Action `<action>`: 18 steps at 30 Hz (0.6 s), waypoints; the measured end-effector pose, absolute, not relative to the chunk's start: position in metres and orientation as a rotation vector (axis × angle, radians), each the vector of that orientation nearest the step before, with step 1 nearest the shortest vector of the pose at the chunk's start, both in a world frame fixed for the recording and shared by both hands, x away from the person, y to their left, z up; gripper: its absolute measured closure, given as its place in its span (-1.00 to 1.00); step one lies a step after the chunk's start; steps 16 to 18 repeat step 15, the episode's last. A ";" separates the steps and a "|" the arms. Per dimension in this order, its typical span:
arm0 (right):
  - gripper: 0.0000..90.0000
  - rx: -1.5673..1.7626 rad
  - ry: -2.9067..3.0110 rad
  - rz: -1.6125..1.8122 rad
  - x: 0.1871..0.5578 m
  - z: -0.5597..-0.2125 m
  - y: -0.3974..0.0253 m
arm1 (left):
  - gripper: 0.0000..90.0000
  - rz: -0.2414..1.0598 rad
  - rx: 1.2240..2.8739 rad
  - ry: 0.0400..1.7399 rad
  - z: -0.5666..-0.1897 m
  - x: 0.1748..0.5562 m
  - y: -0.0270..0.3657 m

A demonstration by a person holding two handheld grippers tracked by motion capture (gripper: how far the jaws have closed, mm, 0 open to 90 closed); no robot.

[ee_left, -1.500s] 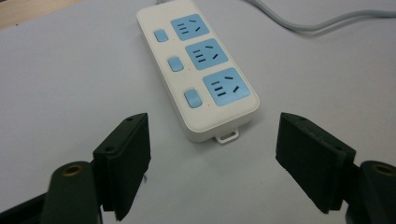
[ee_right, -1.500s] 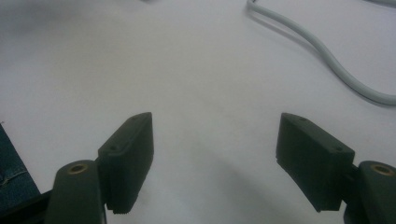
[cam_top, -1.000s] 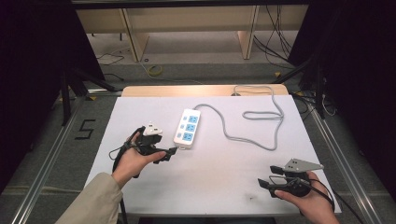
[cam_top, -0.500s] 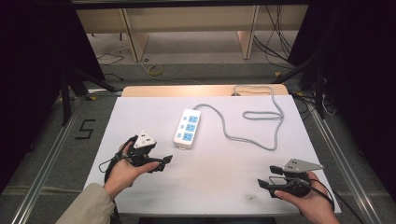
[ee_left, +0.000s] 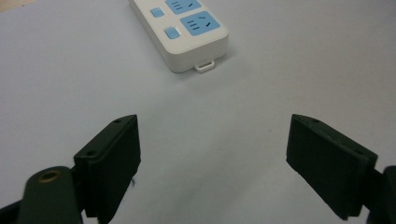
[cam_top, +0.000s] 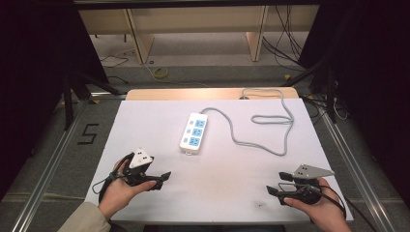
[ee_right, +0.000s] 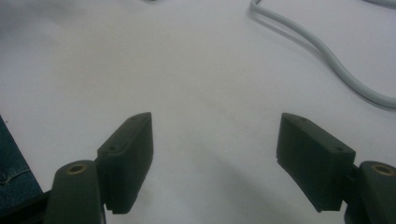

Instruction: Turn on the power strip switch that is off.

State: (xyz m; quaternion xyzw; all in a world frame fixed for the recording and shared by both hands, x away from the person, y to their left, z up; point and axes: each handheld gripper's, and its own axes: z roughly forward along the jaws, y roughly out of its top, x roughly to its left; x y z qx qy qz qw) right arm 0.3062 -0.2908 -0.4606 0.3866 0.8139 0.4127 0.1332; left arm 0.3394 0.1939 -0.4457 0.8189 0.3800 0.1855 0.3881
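A white power strip (cam_top: 194, 132) with blue sockets lies near the middle of the white table (cam_top: 222, 193). Its grey cable (cam_top: 270, 145) loops off to the right and back. My left gripper (cam_top: 163, 180) hovers at the front left, open and holding nothing, a short way in front of the strip. In the left gripper view the strip's near end (ee_left: 187, 32) lies ahead, beyond the wide-apart jaws of my left gripper (ee_left: 212, 149). At the front right my right gripper (cam_top: 276, 183) is open and holds nothing. In its own view my right gripper (ee_right: 215, 154) has a stretch of cable (ee_right: 327, 56) ahead.
The table's wooden far edge (cam_top: 193, 93) borders dark floor with a "5" mark (cam_top: 88, 134) at the left. Shelving and loose wires (cam_top: 285, 38) stand behind. Blue cloth (ee_right: 11, 182) shows at the lower left of the right gripper view.
My left gripper has drawn back from the power strip toward the table's near edge. The right gripper has stayed put.
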 end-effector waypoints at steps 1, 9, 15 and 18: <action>-0.38 1.121 2.360 1.198 0.306 -0.461 -0.291 | -0.61 0.476 2.087 0.966 -0.446 0.338 0.194; -0.38 1.116 2.351 1.207 0.305 -0.459 -0.293 | -0.61 0.488 2.098 0.975 -0.450 0.335 0.199; -0.38 1.120 2.353 1.203 0.305 -0.459 -0.294 | -0.61 0.486 2.106 0.978 -0.451 0.336 0.198; -0.38 1.120 2.353 1.203 0.305 -0.459 -0.294 | -0.61 0.486 2.106 0.978 -0.451 0.336 0.198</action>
